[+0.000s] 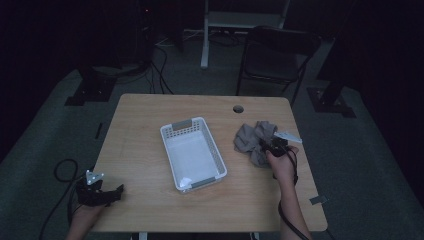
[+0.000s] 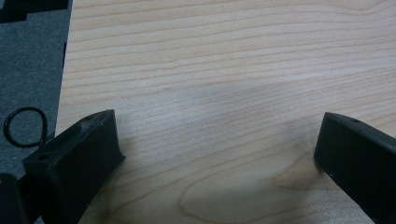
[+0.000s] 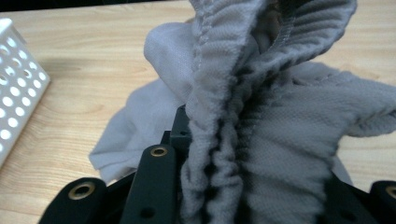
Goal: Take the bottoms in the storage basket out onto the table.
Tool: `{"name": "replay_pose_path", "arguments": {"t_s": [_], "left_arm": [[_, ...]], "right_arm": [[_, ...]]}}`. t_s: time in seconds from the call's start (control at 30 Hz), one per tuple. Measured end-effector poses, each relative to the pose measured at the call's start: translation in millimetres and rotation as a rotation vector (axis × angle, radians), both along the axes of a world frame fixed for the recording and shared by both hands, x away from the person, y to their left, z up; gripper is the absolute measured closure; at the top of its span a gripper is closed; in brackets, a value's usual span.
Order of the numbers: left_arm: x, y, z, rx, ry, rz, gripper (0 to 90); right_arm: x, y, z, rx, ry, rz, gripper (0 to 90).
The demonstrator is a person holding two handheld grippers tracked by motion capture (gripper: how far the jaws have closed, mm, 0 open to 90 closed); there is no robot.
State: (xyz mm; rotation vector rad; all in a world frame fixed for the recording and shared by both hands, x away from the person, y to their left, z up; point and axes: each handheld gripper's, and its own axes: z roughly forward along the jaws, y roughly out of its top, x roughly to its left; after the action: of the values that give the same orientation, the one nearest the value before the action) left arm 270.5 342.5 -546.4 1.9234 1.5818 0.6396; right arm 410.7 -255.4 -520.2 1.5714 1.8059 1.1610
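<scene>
Grey cloth point(image 3: 261, 135) right of the white basket point(image 1: 192, 152) looks soft, light and floppy; best pinched at a bunched fold. Right gripper point(image 1: 274, 146) is clamped on such a fold, while left gripper point(image 2: 219, 154) gapes wide with nothing in it, near left.

Grey cloth point(image 3: 261, 126) bunched, ribbed hem upright, on table right of basket.

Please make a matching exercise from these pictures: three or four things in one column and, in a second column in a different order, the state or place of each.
Things:
1. grey cloth
2. white basket
3. left gripper
4. right gripper

States or places:
A. open, at the table's near left corner
B. shut on bunched fabric
C. in the middle of the table, empty
D. crumpled on the right side of the table

Pairs: 1-D, 2-C, 3-A, 4-B
</scene>
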Motion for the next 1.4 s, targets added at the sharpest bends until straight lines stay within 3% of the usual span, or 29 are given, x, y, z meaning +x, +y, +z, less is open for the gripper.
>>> {"name": "replay_pose_path", "arguments": {"t_s": [0.43, 0.63, 0.8, 0.97, 1.17, 1.4], "left_arm": [[0.0, 0.0, 0.0, 0.0, 0.0, 0.0, 0.8], [0.0, -0.1, 0.0, 0.0, 0.0, 0.0, 0.8], [0.0, 0.0, 0.0, 0.0, 0.0, 0.0, 0.8], [0.0, 0.0, 0.0, 0.0, 0.0, 0.0, 0.8], [0.0, 0.0, 0.0, 0.0, 0.0, 0.0, 0.8], [0.0, 0.0, 0.0, 0.0, 0.0, 0.0, 0.8]], "right_arm": [[0.3, -2.1, -19.1, -0.058, -0.008, -0.022, 65.0], [-0.9, -1.8, -21.0, -0.067, -0.021, -0.021, 64.4], [-0.6, -4.3, -20.1, -0.076, -0.031, -0.027, 58.4], [4.7, -8.2, -20.2, -0.096, -0.024, -0.034, 50.3], [13.1, -13.7, -17.1, -0.122, -0.02, -0.029, 48.4], [15.1, -18.0, -14.5, -0.054, -0.017, -0.014, 34.3]]}}
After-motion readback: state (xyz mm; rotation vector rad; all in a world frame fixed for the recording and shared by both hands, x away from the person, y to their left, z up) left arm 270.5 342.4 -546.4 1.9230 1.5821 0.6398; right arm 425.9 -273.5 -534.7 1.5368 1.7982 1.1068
